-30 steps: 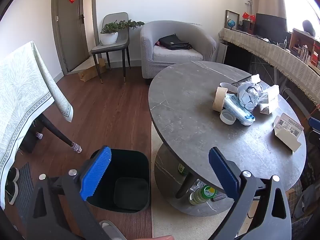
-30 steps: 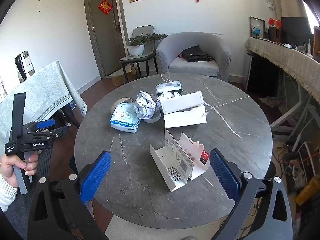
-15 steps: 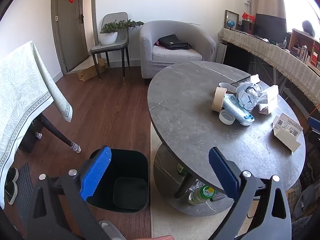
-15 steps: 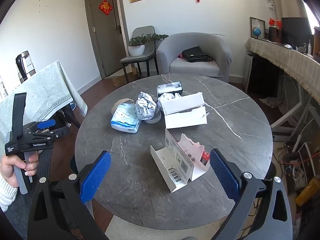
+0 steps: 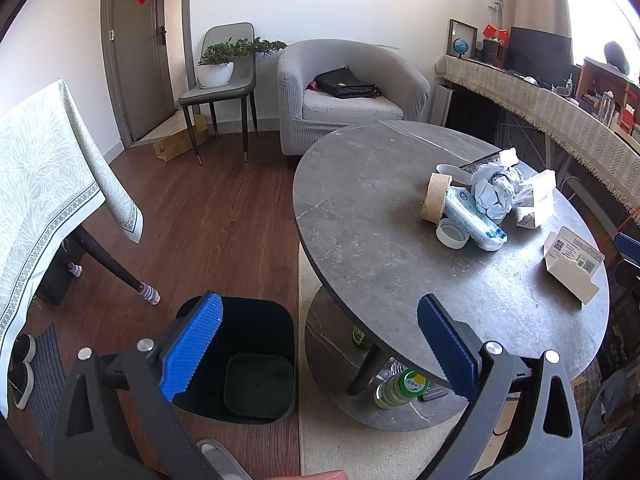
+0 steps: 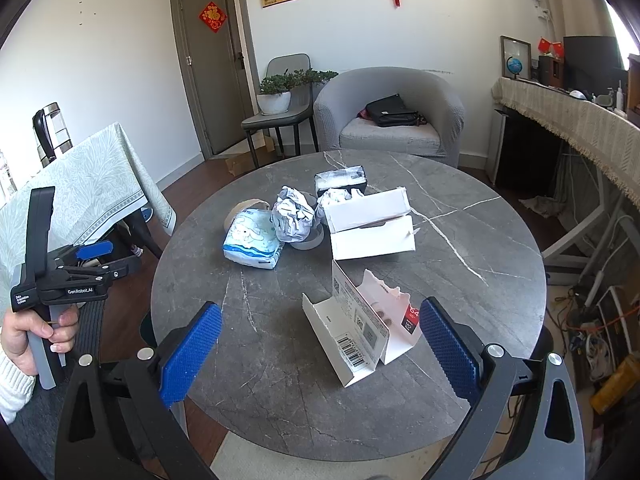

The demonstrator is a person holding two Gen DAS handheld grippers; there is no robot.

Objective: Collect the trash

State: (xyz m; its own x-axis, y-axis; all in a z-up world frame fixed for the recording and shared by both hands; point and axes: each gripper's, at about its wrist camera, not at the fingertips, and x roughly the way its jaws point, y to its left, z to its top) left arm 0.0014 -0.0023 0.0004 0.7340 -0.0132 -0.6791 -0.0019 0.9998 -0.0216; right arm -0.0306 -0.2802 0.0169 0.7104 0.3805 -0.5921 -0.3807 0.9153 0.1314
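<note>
Black handbag (image 5: pixel 345 83) on grey armchair (image 5: pixel 348 92)

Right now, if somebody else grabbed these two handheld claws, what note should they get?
Left gripper: open, holding nothing, above the black bin on the floor beside the round table.
Right gripper: open, holding nothing, facing the torn-open white box at the table's near edge.
On the table: crumpled paper, tissue pack, tape roll, white lid, larger open white box.
Done: nothing visibly; the bin looks empty.
Left: carry every scrap to the bin, probably the nearest box first.
</note>
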